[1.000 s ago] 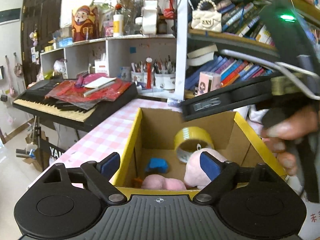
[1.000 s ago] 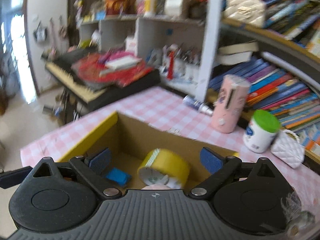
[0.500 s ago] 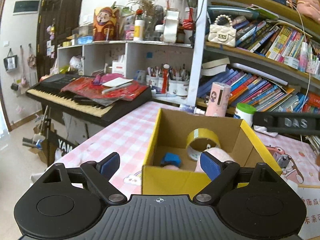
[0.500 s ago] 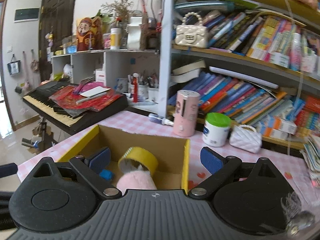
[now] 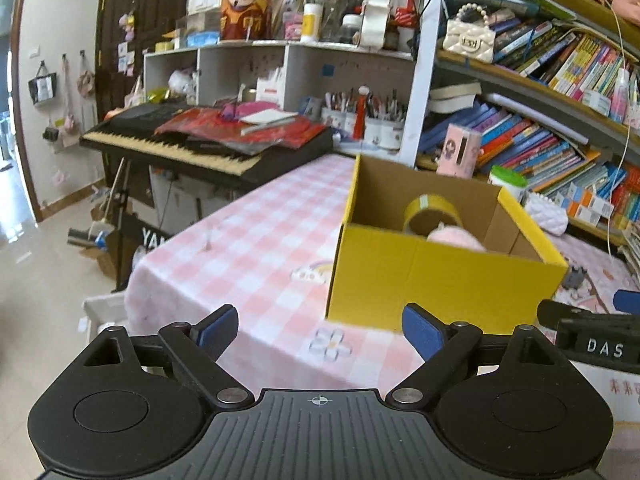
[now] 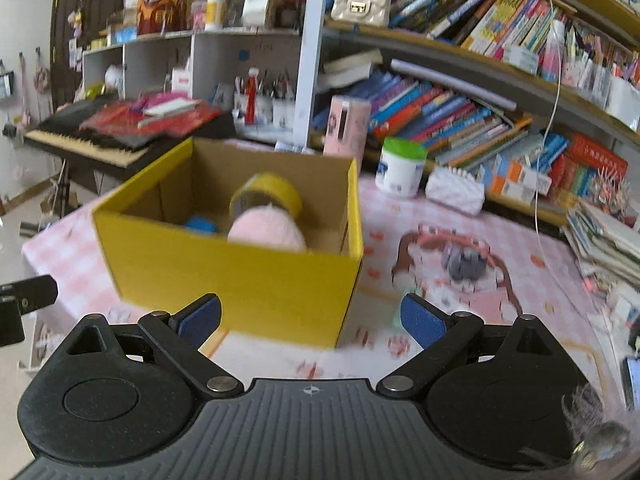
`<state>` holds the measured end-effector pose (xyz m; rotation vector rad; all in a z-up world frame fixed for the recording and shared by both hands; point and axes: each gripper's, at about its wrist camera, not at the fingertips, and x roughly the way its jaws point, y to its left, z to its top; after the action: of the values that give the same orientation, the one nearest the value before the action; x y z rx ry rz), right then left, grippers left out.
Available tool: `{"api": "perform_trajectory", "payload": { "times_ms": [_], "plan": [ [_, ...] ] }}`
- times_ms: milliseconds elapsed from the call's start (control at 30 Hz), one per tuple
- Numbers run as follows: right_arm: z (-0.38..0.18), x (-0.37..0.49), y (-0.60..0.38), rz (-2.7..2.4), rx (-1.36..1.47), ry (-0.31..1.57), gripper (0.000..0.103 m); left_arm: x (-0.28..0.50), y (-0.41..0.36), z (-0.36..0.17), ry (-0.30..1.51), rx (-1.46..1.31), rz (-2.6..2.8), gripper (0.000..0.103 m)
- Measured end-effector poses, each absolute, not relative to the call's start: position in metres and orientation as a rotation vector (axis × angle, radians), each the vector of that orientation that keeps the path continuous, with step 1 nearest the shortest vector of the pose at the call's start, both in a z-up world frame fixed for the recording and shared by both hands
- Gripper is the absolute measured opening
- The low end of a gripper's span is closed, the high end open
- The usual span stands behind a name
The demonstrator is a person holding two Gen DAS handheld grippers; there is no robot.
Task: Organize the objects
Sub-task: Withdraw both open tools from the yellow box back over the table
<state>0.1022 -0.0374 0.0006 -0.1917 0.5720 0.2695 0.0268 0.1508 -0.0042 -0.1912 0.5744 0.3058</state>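
Observation:
A yellow cardboard box (image 5: 436,276) (image 6: 236,276) stands on the pink checked tablecloth (image 5: 256,240). Inside it are a yellow tape roll (image 5: 430,214) (image 6: 266,196), a pink plush toy (image 5: 454,238) (image 6: 266,232) and a small blue object (image 6: 200,225). My left gripper (image 5: 318,330) is open and empty, in front of the box's left corner. My right gripper (image 6: 310,320) is open and empty, in front of the box's right corner. The right gripper's side (image 5: 592,330) shows in the left wrist view.
A pink cylinder (image 6: 346,126), a green-lidded white jar (image 6: 400,168) and a white quilted purse (image 6: 454,190) stand behind the box. Bookshelves (image 6: 460,108) line the back. A keyboard (image 5: 200,142) stands left. A small grey object (image 6: 464,264) lies on the cloth at right.
Both grippers have pulled back from above the box toward the near table edge. The box now sits farther off and shows its front wall. Both stay open.

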Motion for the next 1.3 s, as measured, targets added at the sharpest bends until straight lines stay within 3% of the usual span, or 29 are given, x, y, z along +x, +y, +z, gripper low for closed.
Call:
{"api": "perform_trajectory", "payload": {
  "times_ms": [700,1300],
  "plan": [
    [-0.028,0.034,-0.048,0.217,-0.173,0.705,0.1,-0.022,0.138,-0.025,0.707,-0.133,0.208,0.094],
    [-0.03,0.015,-0.088,0.083,-0.158,0.729,0.1,-0.012,0.102,-0.032,0.744,-0.11,0.06,0.094]
  ]
}}
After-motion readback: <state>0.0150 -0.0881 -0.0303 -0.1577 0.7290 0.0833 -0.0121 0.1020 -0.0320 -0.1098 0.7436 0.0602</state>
